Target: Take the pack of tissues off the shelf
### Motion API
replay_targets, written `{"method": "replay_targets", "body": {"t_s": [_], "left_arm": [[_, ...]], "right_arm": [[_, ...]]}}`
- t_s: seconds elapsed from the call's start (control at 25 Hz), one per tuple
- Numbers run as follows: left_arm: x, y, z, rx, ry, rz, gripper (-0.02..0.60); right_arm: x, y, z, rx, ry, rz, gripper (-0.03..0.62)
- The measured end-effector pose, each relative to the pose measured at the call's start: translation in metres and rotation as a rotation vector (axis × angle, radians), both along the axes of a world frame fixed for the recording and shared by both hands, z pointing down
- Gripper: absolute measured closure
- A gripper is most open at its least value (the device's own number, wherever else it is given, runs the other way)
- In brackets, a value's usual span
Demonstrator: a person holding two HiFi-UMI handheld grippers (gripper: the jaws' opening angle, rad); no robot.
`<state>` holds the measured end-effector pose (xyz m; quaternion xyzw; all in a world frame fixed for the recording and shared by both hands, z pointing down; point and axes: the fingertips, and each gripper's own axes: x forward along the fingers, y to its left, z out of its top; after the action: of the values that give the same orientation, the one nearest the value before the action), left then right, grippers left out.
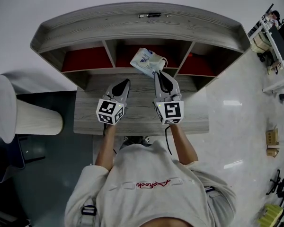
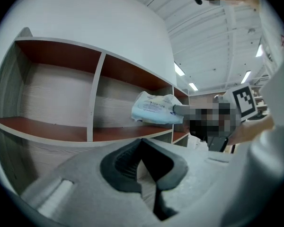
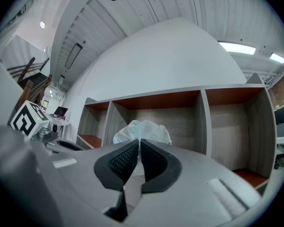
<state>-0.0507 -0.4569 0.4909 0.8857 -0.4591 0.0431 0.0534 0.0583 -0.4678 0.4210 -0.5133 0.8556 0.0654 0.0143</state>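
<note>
The pack of tissues [image 1: 146, 60] is a white and pale-blue soft pack at the front edge of the shelf's [image 1: 132, 25] middle compartment. My right gripper [image 1: 157, 73] is shut on its near corner, and the pack hangs tilted from the jaws. In the right gripper view the pack [image 3: 143, 129] bulges just beyond the closed pads [image 3: 154, 161]. In the left gripper view the pack [image 2: 154, 109] shows in front of the middle compartment, off the red shelf board. My left gripper [image 1: 126, 82] is shut and empty, over the desk [image 1: 142, 110] to the left of the pack.
The grey wooden shelf has three compartments with red floors; the left and right ones look empty. A dark pen [image 1: 151, 15] lies on the shelf's top. A white cylinder [image 1: 35, 119] stands left of the desk. Racks [image 1: 274, 41] stand far right.
</note>
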Motion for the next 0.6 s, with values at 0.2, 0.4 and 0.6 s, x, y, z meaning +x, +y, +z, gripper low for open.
{"method": "replay_targets", "body": {"t_s": [0.2, 0.4, 0.6], "left_arm": [[-0.003, 0.003, 0.001, -0.002, -0.006, -0.005, 0.583], [-0.007, 0.008, 0.000, 0.004, 0.000, 0.000, 0.583], [-0.016, 0.020, -0.004, 0.013, 0.013, 0.012, 0.583]], "right_arm": [[0.006, 0.008, 0.005, -0.010, -0.006, 0.008, 0.582], [0.009, 0.013, 0.012, -0.016, -0.008, 0.026, 0.582], [0.003, 0.025, 0.015, -0.023, -0.004, 0.047, 0.582]]}}
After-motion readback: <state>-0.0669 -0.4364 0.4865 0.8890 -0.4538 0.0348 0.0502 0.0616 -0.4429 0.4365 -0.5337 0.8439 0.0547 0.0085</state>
